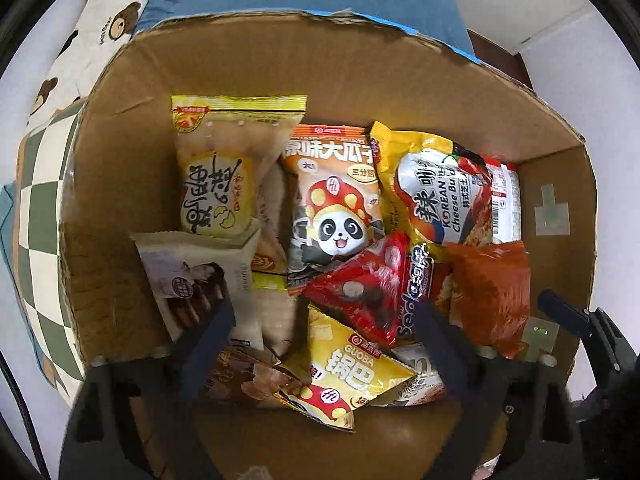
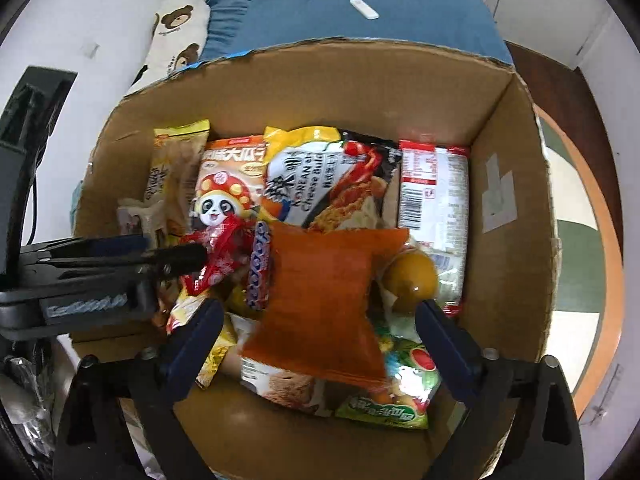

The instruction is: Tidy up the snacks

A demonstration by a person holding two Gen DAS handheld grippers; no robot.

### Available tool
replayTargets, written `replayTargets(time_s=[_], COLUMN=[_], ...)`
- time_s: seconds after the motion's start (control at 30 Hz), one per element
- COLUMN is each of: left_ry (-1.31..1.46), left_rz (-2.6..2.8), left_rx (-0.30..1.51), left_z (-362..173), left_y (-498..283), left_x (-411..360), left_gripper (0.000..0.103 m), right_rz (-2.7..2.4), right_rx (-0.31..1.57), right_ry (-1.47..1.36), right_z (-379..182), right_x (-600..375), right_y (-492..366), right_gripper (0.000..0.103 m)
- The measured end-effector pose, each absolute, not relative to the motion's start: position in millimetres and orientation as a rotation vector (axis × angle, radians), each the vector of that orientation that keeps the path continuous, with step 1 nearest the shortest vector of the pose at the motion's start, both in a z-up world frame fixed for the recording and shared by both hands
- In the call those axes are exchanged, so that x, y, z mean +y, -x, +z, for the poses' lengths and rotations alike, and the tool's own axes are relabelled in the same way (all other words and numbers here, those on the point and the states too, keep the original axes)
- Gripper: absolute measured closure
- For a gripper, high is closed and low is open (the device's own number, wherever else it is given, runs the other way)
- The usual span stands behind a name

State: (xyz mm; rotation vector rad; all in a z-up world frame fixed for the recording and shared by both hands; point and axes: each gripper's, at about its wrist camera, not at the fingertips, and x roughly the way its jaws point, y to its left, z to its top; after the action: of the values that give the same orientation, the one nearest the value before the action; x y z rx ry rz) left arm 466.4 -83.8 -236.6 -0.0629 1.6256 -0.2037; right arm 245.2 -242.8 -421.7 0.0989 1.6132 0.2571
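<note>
A cardboard box point(image 1: 120, 184) holds several snack packs. In the left wrist view I see a panda seed pack point(image 1: 336, 208), a red pack point(image 1: 368, 284), a yellow GUOBA pack point(image 1: 352, 372), a Korean cheese noodle pack point(image 1: 436, 188) and an orange pack point(image 1: 492, 292). My left gripper point(image 1: 324, 328) is open over the red and yellow packs and holds nothing. In the right wrist view my right gripper point(image 2: 320, 328) is open above the orange pack point(image 2: 324, 300), which lies on the pile between the fingers, blurred. The left gripper point(image 2: 176, 260) shows there at the left.
The box point(image 2: 516, 184) sits against a blue cushion point(image 2: 360, 12) with a white remote point(image 2: 363, 9). A bear-print pillow point(image 1: 100, 28) and a checkered cloth point(image 1: 44, 208) lie left of it. A yellow round fruit pack point(image 2: 410, 276) and a green candy pack point(image 2: 400, 392) lie in the box.
</note>
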Motion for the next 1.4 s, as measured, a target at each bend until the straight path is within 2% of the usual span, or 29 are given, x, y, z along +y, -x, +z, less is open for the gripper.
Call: replayTargets(time_s=[0.3,0.6,1.0,1.4], left_ry=[0.056,0.011,-0.014,-0.033], left_rz=[-0.202,-0.186,-0.167,-0.149], left_rx=[1.591,1.48,1.218,0.955], left_z=[-228,-194,-121,-43], left_y=[-447,-406,-331,-227], left_x=[-77,-69,-58,-51], left_gripper=[0.009,0.009,0.009,0.009], right_rz=[0.205,0.149,0.108,0.095], right_rx=[1.606,1.558,1.343,1.064], right_ry=[-0.074,-0.068,-0.073,-0.056], right_z=[-412,-393,-316,-212], right_x=[-253,-268,-280,-282], right_y=[-235,-212,-155,-60], right_gripper=[0.004,0.004,0.004,0.002])
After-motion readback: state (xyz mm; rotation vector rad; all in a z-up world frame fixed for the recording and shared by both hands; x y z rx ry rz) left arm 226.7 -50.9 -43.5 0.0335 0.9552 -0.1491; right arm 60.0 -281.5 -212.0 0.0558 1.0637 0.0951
